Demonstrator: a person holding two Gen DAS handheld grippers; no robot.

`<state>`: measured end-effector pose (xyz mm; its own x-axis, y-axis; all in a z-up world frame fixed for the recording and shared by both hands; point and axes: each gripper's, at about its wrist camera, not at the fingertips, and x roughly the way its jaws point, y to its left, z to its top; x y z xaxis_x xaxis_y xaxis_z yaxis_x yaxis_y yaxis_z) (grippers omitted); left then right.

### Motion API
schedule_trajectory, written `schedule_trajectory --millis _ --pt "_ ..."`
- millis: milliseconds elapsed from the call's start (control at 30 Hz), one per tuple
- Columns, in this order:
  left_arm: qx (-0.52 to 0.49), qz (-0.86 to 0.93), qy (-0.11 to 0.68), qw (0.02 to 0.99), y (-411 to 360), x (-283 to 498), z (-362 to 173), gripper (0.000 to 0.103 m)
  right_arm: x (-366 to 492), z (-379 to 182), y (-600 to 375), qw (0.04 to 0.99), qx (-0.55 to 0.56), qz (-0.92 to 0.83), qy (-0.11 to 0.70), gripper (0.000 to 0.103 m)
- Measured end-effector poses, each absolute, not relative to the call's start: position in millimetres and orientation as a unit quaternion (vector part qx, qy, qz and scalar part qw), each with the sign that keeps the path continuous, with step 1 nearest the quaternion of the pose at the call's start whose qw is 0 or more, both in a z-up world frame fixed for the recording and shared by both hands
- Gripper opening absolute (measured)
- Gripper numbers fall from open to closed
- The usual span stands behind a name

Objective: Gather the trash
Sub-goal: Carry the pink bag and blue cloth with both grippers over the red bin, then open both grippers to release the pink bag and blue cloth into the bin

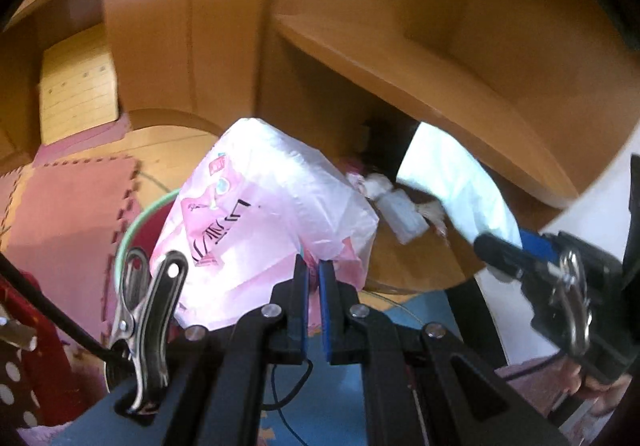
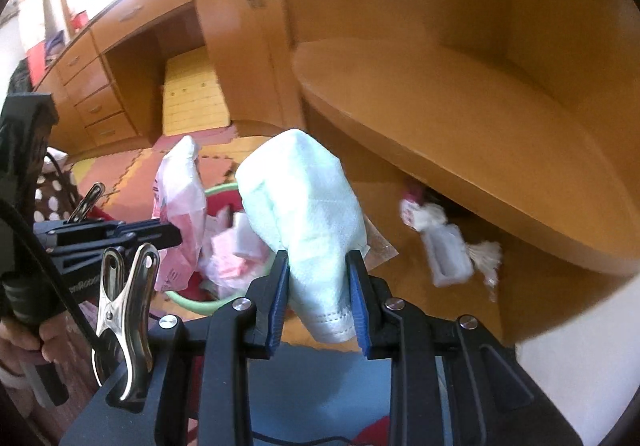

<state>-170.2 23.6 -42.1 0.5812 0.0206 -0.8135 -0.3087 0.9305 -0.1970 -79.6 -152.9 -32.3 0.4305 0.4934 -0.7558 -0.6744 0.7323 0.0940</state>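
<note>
- Your left gripper (image 1: 313, 278) has its jaws pressed nearly together, pinching a fold of the pink-and-white plastic bag (image 1: 256, 221); the bag billows up ahead of the blue pads.
- From the right wrist view, that same bag (image 2: 178, 201) hangs off the left gripper (image 2: 170, 236) above a green-rimmed bin (image 2: 200, 304).
- The bin holds pink and white scraps (image 2: 232, 250); its inside looks red.
- Your right gripper (image 2: 318, 286) has its jaws part-spread, clamped on a pale green folded pad (image 2: 304, 213) that stands up between the pads, stitched edge low.
- In the left wrist view the pad (image 1: 452, 181) shows at right, ahead of the right gripper; the jaws there are blurred.
- A small white bottle-like piece with frayed ends (image 2: 448, 246) lies on the wooden floor under the curved wooden shelf (image 2: 460, 133), apart from both grippers.
- Pink foam mats (image 1: 68, 213) lie left of the bin.
</note>
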Motion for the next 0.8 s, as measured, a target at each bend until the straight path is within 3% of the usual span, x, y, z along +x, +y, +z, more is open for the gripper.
schedule_trajectory --millis 467,800 --pt "-0.247 0.161 0.478 0.827 119.1 -169.2 -113.6 0.005 -87.6 -95.3 -33.9 0.787 -0.162 0.405 0.437 0.029" --pt "-0.295 0.180 0.489 0.801 145.7 -164.0 -159.6 0.005 -78.8 -144.2 1.3 0.761 -0.163 0.405 0.480 0.029"
